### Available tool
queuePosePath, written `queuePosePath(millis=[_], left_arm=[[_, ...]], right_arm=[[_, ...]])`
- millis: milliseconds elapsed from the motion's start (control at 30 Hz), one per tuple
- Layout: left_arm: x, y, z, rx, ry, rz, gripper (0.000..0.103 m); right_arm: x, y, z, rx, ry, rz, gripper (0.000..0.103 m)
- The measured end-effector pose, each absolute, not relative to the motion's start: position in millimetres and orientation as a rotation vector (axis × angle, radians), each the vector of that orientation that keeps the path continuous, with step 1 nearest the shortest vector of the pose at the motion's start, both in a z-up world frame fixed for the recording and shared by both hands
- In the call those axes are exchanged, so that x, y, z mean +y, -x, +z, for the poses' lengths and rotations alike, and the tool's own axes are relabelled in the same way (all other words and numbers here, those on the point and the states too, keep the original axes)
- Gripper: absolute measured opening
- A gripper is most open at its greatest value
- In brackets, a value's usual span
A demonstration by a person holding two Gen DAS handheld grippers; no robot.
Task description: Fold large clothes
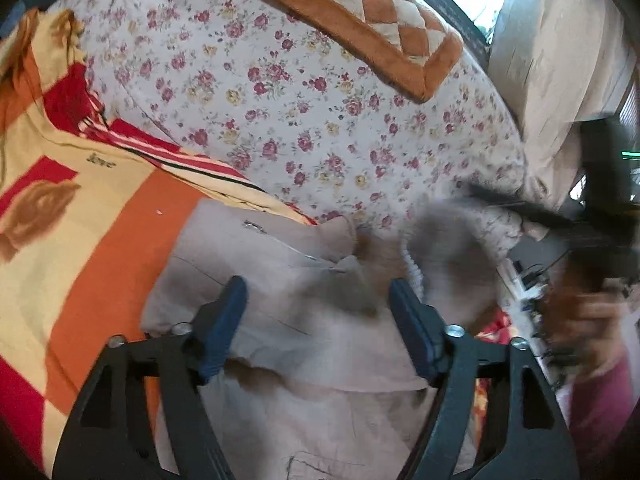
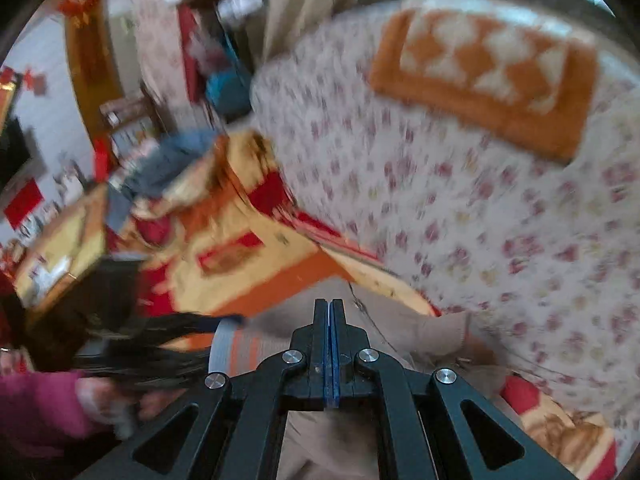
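A large beige garment point(image 1: 288, 280) with a zipper lies crumpled on the bed, over an orange, red and cream blanket point(image 1: 80, 220). My left gripper point(image 1: 316, 296) is open, its blue-padded jaws spread wide just above the garment, holding nothing. In the right wrist view my right gripper point(image 2: 329, 308) is shut with its pads pressed together and nothing visible between them; it hovers over the beige garment point(image 2: 420, 328). The right wrist view is motion-blurred. The right gripper also shows blurred at the right edge of the left wrist view point(image 1: 580, 240).
A floral quilt point(image 1: 320, 100) covers the bed behind the garment, with an orange and cream checked cushion point(image 1: 372, 20) on it. A person's hand in a magenta sleeve point(image 2: 48, 404) is at the left. Cluttered furniture and boxes point(image 2: 60, 240) stand beyond the bed's left side.
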State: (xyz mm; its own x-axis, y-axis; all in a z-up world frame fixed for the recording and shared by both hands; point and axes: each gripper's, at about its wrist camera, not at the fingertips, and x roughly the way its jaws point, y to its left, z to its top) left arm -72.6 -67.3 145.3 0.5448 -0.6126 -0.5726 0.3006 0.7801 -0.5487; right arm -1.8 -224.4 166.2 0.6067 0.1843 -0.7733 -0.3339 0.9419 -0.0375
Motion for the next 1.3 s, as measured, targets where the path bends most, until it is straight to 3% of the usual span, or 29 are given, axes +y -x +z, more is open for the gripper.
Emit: queuePosePath(millis=[133,167,200,233,467,600,667,933,967,1000,1033,1067,1100,1300], left_arm=[[-70,60,133,0.88,0.402,-0.551,0.079],[-70,57,130,0.894,0.402,-0.539,0.079],[-70,54,127,0.91,0.408,-0.535,0.079],[-70,53,124,0.92,0.412,-0.531,0.079],[-89,48,112,0.943,0.25,-0.453,0.083],[-94,47,100,0.974,0.189,-0.505,0.083],[-98,43,94,0.998,0.163,-0.549,0.083],[-119,16,82,1.037,0.108,-0.51,0.083],[-122,13,81,1.041,0.114,-0.518,0.082],[-125,10,80,1.046,0.127,-0.532,0.069],[-127,9,81,1.056,0.137,-0.542,0.048],[-131,10,86,1.057,0.136,-0.543,0.037],[-134,13,97,1.031,0.13,-0.542,0.012],[-161,54,190,0.834,0.111,-0.682,0.009]], right_arm=[[-260,-33,123,0.941,0.047,0.175,0.006],[-270,-25,127,0.914,0.018,0.17,0.021],[-280,-13,133,0.884,0.002,0.176,0.044],[-293,5,141,0.851,0.0,0.175,0.05],[-373,141,155,0.775,0.012,0.112,0.055],[-370,186,135,0.736,0.155,0.074,0.079],[-364,190,122,0.739,0.201,0.082,0.079],[-326,131,73,0.796,0.311,0.15,0.078],[-326,121,67,0.809,0.313,0.137,0.057],[-330,111,62,0.832,0.292,0.123,0.021],[-340,103,60,0.851,0.233,0.105,0.011],[-350,101,62,0.839,0.176,0.089,0.006],[-361,102,67,0.809,0.12,0.074,0.001],[-408,142,134,0.619,-0.111,0.098,0.001]])
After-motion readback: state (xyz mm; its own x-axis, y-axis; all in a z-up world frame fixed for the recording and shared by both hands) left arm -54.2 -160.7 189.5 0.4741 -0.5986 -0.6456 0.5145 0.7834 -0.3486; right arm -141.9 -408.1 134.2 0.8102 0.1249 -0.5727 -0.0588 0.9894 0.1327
